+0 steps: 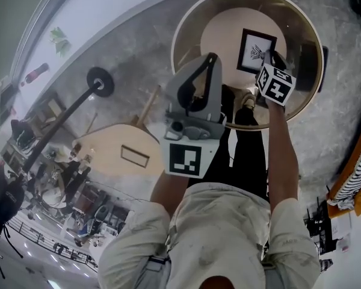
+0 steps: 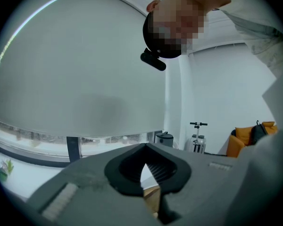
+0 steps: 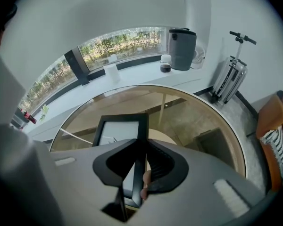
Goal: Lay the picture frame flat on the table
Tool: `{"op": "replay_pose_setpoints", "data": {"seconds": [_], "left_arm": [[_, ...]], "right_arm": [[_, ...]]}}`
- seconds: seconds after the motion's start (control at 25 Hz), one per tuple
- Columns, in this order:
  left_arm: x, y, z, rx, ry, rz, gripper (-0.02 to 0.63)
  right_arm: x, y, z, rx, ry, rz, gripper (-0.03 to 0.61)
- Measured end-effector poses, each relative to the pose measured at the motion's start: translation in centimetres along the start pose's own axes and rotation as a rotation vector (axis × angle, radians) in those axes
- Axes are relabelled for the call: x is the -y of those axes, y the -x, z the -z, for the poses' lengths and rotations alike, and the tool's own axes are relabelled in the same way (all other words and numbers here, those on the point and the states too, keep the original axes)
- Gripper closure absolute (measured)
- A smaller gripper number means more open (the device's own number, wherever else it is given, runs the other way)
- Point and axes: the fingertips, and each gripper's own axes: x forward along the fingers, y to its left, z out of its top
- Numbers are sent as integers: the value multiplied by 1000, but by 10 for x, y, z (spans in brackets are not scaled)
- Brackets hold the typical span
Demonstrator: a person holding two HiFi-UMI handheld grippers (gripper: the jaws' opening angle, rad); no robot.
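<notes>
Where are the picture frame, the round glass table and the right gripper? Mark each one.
picture frame (image 1: 257, 51): head view, middle of its white picture.
round glass table (image 1: 301, 41): head view, bare glass right of the frame.
right gripper (image 3: 141, 145): right gripper view, midway between its jaws, closed on the frame's edge.

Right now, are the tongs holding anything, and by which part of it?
The right tongs grip the picture frame by its black side border, the right one in the right gripper view. The left tongs are shut on nothing.
</notes>
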Motion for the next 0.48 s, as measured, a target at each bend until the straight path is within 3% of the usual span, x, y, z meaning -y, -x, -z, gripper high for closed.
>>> {"op": "replay_pose_setpoints", "data": {"seconds": [0.48], "left_arm": [[-3, -4, 16, -11, 17, -6, 611]], "right_arm": [[7, -23, 13, -47, 4, 17, 509]]}}
